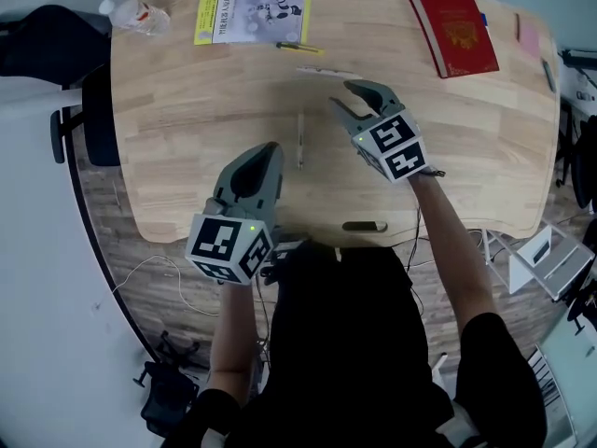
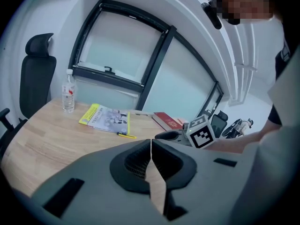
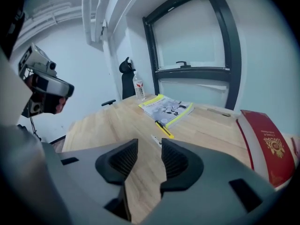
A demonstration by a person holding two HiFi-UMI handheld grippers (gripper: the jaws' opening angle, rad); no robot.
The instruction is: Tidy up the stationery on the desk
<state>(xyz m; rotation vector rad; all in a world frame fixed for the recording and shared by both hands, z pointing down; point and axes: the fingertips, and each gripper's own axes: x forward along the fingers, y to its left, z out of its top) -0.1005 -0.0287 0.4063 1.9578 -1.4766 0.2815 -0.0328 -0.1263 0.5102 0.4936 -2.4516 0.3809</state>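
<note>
Two claws hang over the desk [image 1: 187, 110]: left claw [image 1: 266, 149] pressed together, right claw [image 1: 353, 99] spread.

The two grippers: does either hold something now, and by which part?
Nothing is held. The left gripper has its jaws together and empty; the right gripper has its jaws apart over the desk, gripping nothing.

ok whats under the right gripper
Bare desk shows between the jaws of the open right gripper, with a white pen just past its tips. The desk directly beneath its body is covered.
</note>
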